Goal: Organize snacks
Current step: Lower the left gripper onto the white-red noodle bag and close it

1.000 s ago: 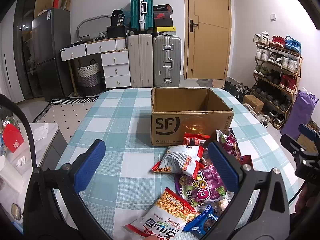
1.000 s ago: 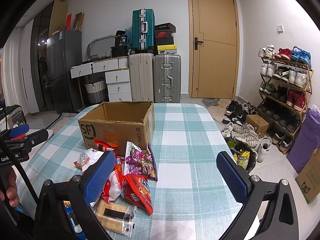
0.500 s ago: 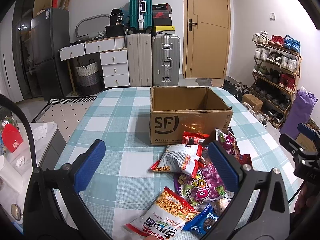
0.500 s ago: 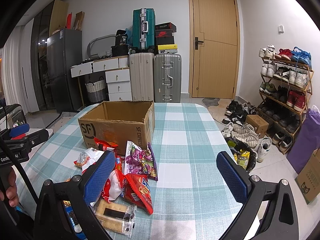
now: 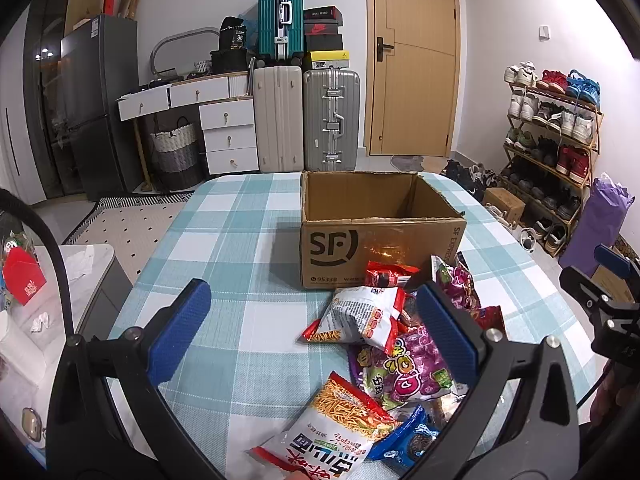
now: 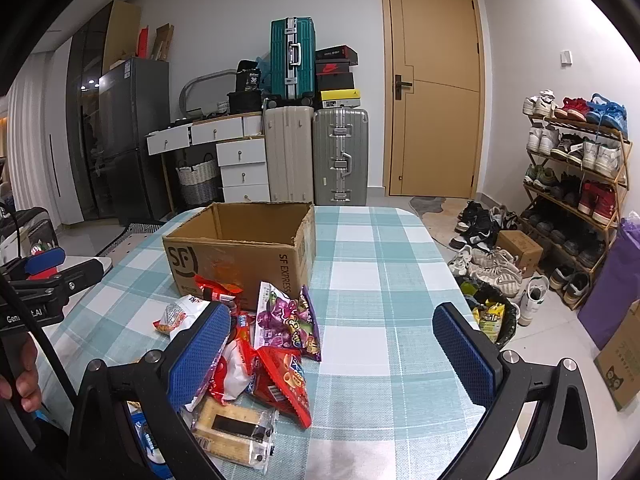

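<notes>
Both grippers wide open, empty – snack pile [image 5: 400, 344] sits on the table [image 5: 240, 240] just in front of the cardboard box [image 5: 380, 236], under/right of the left gripper [image 5: 316, 332], left of the right gripper [image 6: 332, 356] – L nearer imo.

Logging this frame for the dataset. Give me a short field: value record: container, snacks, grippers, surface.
container: cardboard box, open top, upright, no snacks visible inside
snacks: pile of snack bags on the table in front of the box, none inside yet
left gripper: open, holding nothing, above the pile
right gripper: open, holding nothing
surface: checked tablecloth
</notes>
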Demonstrator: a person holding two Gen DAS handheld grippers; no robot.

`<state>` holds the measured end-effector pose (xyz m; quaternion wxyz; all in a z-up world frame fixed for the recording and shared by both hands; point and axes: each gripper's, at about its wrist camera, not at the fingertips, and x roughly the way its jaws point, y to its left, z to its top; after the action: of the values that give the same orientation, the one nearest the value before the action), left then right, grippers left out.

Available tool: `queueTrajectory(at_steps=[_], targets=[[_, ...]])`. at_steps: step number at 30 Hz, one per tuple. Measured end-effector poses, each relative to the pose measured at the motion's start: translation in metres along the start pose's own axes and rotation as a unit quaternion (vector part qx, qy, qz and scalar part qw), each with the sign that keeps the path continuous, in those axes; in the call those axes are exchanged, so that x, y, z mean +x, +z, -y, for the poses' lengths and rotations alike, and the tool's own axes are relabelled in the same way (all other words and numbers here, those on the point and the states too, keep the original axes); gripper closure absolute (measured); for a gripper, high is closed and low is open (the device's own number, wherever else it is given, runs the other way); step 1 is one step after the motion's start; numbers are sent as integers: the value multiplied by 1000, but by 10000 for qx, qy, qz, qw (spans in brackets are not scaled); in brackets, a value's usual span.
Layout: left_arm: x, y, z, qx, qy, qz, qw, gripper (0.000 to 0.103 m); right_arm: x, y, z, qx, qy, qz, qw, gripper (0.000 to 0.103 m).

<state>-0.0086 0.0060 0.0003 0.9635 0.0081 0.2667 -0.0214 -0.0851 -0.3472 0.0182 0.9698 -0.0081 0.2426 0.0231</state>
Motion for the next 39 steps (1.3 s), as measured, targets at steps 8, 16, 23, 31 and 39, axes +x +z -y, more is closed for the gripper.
queueTrajectory(at_steps=[8,16,23,31,39], targets=[[-2,-6,3,140,-51,-67,9999,1,0,-1,0,2,99,-37,9999,0],[8,-17,-15,111,-360,-627,9973,1,7,-2,-1,28,484,-289,9984,0],[13,-43,-10,557,-658,-1108,9901,1,15,-6,-6,-11,724,-518,9960,0],[27,-66,-10,895,-894,-1647,9782,1,23,-9,-5,19,877,-715,9936,0],[45,-81,-7,1078,-998,-2113,9663,9,24,-10,-9,-106,878,-709,9936,0]])
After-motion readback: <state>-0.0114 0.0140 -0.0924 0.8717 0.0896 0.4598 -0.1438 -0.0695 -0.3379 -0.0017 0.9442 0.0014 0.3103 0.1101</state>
